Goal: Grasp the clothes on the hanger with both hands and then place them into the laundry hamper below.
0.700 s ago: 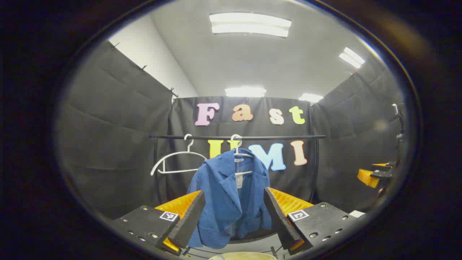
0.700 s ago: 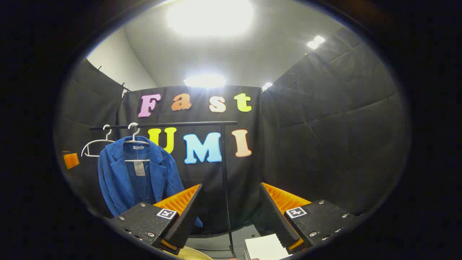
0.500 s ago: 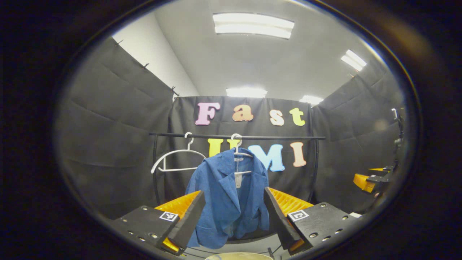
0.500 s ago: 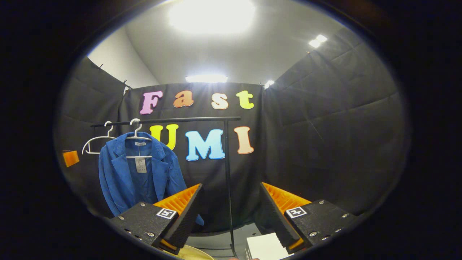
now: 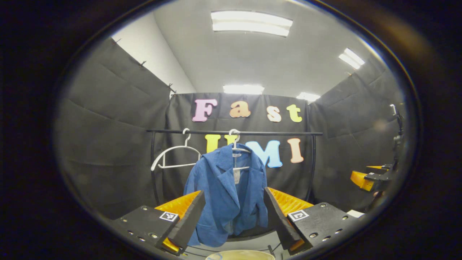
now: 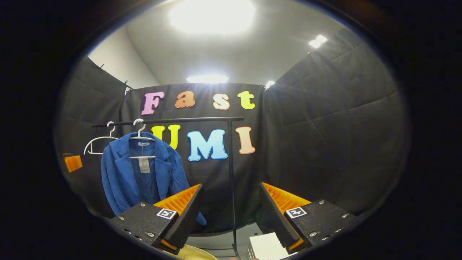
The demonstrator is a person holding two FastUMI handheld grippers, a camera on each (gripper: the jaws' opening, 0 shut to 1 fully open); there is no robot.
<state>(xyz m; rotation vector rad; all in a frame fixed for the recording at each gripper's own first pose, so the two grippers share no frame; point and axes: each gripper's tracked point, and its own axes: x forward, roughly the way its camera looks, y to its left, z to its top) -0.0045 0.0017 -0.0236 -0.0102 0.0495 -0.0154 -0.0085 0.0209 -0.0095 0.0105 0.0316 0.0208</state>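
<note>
In the left gripper view, the left hand-held gripper (image 5: 234, 213) is pointing at a blue jacket (image 5: 225, 195) with its jaws standing wide apart and holding nothing; the jacket is showing in the gap between the fingers but farther off, well apart from them. The jacket is hanging on a white hanger (image 5: 236, 146) hooked over a black clothes rail (image 5: 281, 133), and a second, bare white hanger (image 5: 175, 157) is hanging just beside it on the same rail. A pale rounded rim of the laundry hamper (image 5: 240, 254) is peeking up at the bottom edge, below the jacket. At the right edge of that view, the other hand-held gripper is showing farther off. In the right gripper view, the right hand-held gripper (image 6: 231, 215) is also standing open and empty, aiming at the rail's upright post (image 6: 232, 187), while the jacket (image 6: 142, 177) is hanging off to the left of its fingers. A white block (image 6: 267, 247) is lying low between those fingers, and a yellowish rim (image 6: 196, 253) is showing beside it.
</note>
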